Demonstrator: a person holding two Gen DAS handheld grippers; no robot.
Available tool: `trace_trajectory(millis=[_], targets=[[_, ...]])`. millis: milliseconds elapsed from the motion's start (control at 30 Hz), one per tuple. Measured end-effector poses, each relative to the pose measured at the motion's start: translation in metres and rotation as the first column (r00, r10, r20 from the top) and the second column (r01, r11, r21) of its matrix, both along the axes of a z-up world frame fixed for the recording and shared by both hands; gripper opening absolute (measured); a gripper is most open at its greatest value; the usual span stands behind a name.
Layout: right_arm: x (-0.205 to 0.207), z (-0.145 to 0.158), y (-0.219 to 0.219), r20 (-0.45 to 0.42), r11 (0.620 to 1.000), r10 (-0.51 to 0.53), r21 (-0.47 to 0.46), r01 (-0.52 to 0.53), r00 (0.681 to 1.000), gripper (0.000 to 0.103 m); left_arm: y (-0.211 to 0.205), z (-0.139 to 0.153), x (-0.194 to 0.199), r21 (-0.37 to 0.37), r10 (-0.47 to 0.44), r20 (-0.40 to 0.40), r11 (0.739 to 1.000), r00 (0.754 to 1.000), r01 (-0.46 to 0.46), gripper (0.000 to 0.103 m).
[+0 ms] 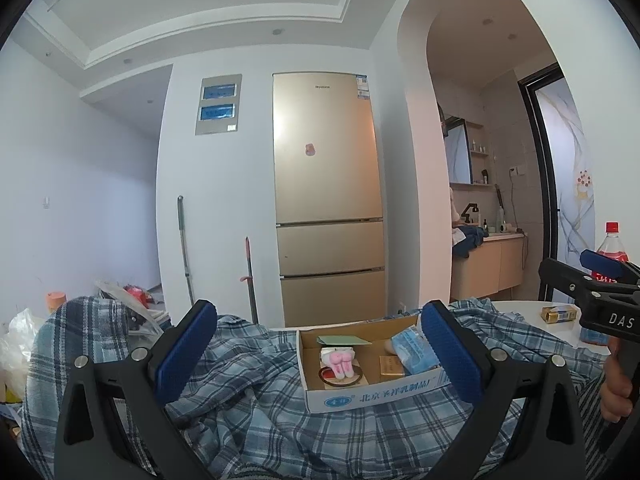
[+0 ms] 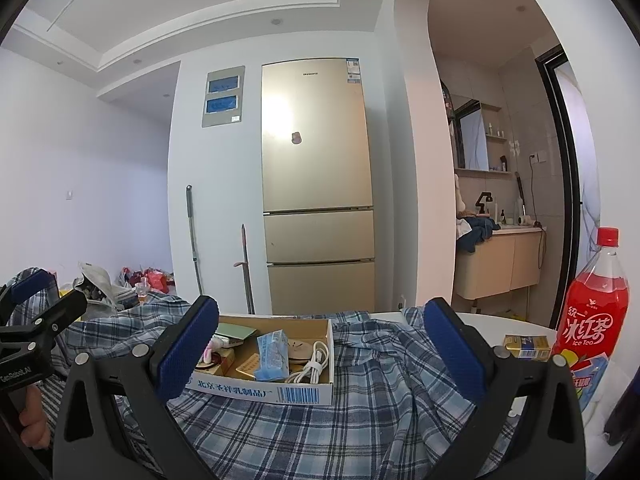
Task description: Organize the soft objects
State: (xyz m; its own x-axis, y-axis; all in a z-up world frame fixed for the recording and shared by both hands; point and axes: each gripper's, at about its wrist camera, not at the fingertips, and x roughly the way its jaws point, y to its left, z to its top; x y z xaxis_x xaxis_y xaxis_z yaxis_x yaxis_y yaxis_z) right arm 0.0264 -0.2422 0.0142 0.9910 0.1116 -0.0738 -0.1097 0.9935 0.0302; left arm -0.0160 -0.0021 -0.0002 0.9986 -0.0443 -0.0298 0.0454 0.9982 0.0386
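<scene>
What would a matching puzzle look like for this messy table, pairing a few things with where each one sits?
Things:
1. cardboard box
2. iced tea bottle
3. white cable
4. gold packet

Places:
A. inside the box, at its right end
B. on top of the plaid shirt
C. on the bare white table, between shirt and bottle
D. standing at the table's far right

Pairs: 1-B, 2-D, 3-A, 4-C

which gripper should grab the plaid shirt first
Probably either, slightly the left. The left gripper and the right gripper are both open over the plaid shirt, but a raised fold sits just behind the left one's finger.
</scene>
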Motion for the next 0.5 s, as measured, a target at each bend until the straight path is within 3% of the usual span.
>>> trace_trajectory(millis=[133,500], targets=[[-0.0003,-0.0005,-0.0002,-0.004,1.0,-0.001,0.001,0.001,1.0,0.102,-0.0039,0.0003,-0.008,0.021,0.022,0.039,1.0,0.999,-0.023,0.103],[-0.0016,0.0,0.0011,-0.003,1.0,0.002,-0.012,-0.002,1.0,0.102,-0.0062,0.0002,-0.0052,0.034,0.023,0.031,0.999,0.999,-0.024,0.103]])
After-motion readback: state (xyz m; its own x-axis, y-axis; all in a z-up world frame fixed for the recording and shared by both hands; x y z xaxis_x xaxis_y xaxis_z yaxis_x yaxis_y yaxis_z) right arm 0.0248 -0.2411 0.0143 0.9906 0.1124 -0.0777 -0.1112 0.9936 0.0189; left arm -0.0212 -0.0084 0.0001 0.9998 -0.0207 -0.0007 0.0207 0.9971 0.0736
